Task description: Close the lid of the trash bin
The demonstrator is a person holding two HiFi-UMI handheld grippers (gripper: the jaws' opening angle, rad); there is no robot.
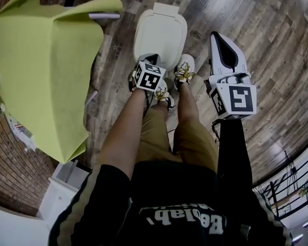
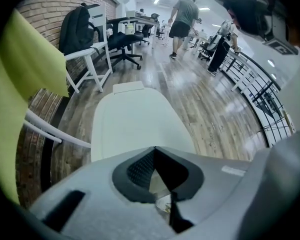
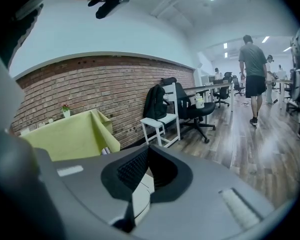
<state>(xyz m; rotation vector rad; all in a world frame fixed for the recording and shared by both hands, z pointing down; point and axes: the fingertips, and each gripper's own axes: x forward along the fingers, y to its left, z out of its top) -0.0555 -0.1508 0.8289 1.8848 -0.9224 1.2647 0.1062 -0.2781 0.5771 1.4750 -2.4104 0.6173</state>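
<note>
Lid (image 2: 137,124) sits flat on the white trash bin (image 1: 138,42), no gap showing along its edges, so judge the closing as done or nearly done. The bin stands on the wood floor (image 1: 277,24), directly ahead of your shoes (image 1: 185,68), which are just beside its near edge. A desk under a yellow-green cloth (image 1: 41,60) is off the bin's left side.

Left claw (image 2: 154,149) is pinched together at the tips with nothing between them. It hangs over the bin's near edge and points along the lid. Right claw (image 3: 149,147) is also closed and empty, off the bin's right side, well apart from the lid and aimed past it.

Handling, as a judgement:
- The lid looks like thin moulded plastic: light, stiff and smooth, so a pinch on it would likely slip.
- Don't grip it. Press down with the closed left tips on the flat top.
- Press close to the bin's near edge. The small tab at the bin's far end looks like the hinge, so the near edge gives you the most leverage.
- The bin itself is probably light and may skate on the floor, so push straight down, not forward.
- A gentle push should be enough.
</note>
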